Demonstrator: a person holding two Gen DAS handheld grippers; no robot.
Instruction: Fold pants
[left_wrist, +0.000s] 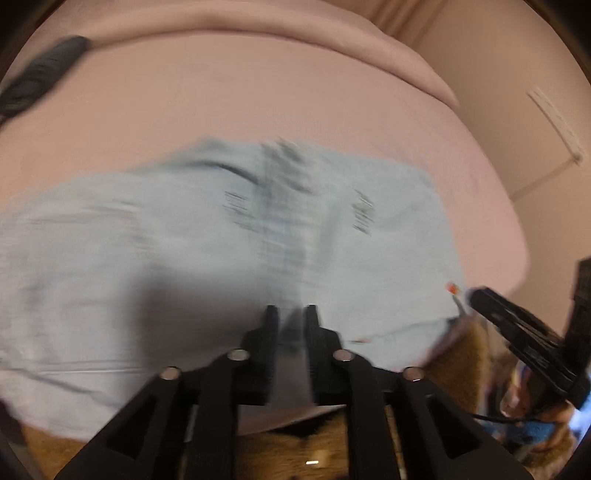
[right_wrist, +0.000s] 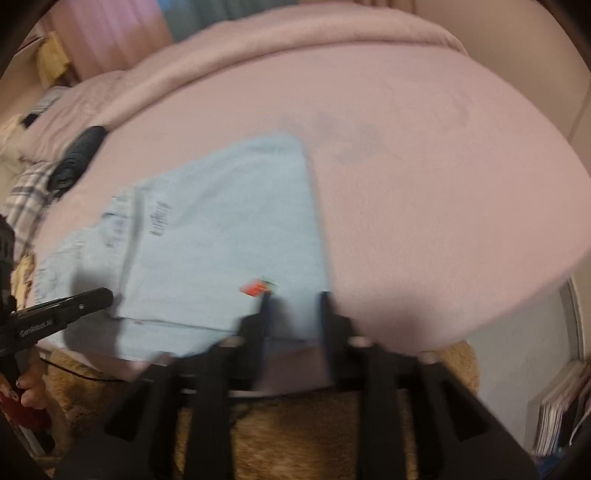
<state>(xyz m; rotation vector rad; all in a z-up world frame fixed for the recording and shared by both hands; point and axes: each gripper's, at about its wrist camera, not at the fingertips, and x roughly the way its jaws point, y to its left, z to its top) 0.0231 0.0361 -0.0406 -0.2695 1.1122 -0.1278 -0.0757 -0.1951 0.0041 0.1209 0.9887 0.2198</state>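
Light blue pants (left_wrist: 221, 240) lie flat on a pink bed (left_wrist: 258, 92), seen blurred in both views (right_wrist: 221, 229). A small red tag (right_wrist: 253, 288) sits near their near right corner. My left gripper (left_wrist: 291, 308) hovers over the near edge of the pants with a narrow gap between its fingers and nothing in it. My right gripper (right_wrist: 293, 295) is open over the near right corner of the pants, empty. Each gripper shows in the other's view: the right one (left_wrist: 480, 295) at the right edge, the left one (right_wrist: 99, 295) at the left edge.
A dark garment (right_wrist: 79, 155) lies at the far left of the bed, next to plaid cloth (right_wrist: 29, 195). A folded pink blanket (right_wrist: 295, 40) runs along the far side. A brown furry rug (right_wrist: 295, 435) lies below the bed edge. Books (right_wrist: 557, 413) stand at the lower right.
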